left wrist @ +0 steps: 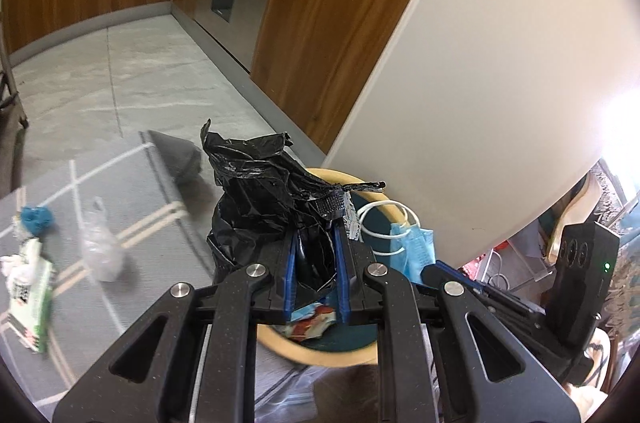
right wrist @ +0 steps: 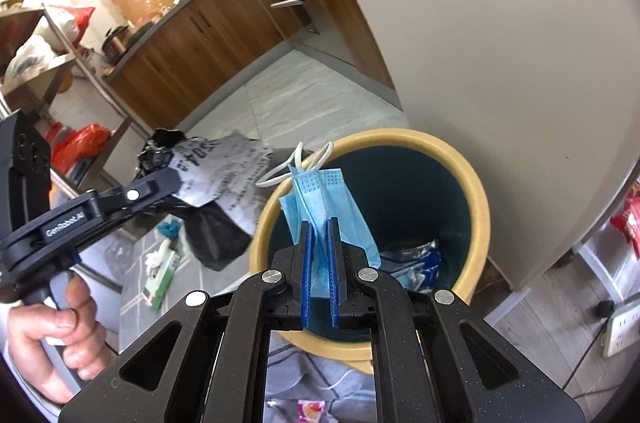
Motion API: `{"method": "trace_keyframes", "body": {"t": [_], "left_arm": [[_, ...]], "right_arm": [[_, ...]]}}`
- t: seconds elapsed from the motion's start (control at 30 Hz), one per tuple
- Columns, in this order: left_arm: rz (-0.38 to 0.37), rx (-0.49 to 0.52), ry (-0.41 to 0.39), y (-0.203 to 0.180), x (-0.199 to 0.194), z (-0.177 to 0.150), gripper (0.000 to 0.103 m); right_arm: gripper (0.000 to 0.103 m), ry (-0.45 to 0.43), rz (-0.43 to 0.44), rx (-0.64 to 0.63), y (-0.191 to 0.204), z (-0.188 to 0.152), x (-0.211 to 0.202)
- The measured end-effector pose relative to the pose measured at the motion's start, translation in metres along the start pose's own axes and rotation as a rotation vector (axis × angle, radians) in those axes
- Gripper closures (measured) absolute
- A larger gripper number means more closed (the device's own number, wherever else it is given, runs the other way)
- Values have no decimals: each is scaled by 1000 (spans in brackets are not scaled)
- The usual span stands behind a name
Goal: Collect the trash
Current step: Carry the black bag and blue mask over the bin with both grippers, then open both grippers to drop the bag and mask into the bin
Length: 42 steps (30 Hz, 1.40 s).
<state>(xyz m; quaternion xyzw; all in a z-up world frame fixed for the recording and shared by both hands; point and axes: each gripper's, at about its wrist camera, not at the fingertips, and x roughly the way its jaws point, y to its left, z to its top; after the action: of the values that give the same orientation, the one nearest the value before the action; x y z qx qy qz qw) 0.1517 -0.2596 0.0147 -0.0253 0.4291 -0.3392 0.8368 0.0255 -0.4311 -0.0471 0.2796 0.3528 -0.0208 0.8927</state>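
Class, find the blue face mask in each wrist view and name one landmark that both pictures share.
Left wrist view: the blue face mask hangs right of centre, beside the black plastic bag, over the bin.
Right wrist view: the mask is at centre, pinched in the right tongs.
Shared landmark: the yellow-rimmed bin.

Both claws pinched shut, angled downward: left claw (left wrist: 316,255) centre frame, right claw (right wrist: 319,255) centre frame, hand (right wrist: 52,335) lower left.
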Motion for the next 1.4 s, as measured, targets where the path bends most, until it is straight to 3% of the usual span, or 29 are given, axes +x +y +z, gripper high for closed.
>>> {"method": "trace_keyframes", "body": {"t": [0.2,0.4,0.47,0.57,0.63,0.7,0.87,0.93,1.13,1.4], "left_arm": [[-15,-23,46,-4,33,-5,88],[-75,-114,82,-4,62,-10,87],[-85,-124,95,-5,70,-12,81],[-75,-109,101,-6,73,-13,67],[-68,-99,92,-6,69,-13,52],[-63,-96,79,-4,64,-11,45],[-45,-56,59,-3,51,-9,37],[-23,-26,49,1,47,-7,32],[28,21,30,15,22,-11,20],[119,44,2,45,-11,-20,13]], "right_arm": [[94,14,-31,27,-11,-3,5],[94,33,-53,63,-20,-3,11],[94,38,-59,66,-21,-3,13],[94,53,-74,68,-23,-4,18],[94,64,-84,74,-26,-4,21],[94,71,-90,85,-28,-4,23],[92,75,-105,82,-29,-5,24],[88,76,-116,78,-29,-4,24],[59,62,-137,53,-22,-3,22],[32,31,-154,-16,3,0,20]]}}
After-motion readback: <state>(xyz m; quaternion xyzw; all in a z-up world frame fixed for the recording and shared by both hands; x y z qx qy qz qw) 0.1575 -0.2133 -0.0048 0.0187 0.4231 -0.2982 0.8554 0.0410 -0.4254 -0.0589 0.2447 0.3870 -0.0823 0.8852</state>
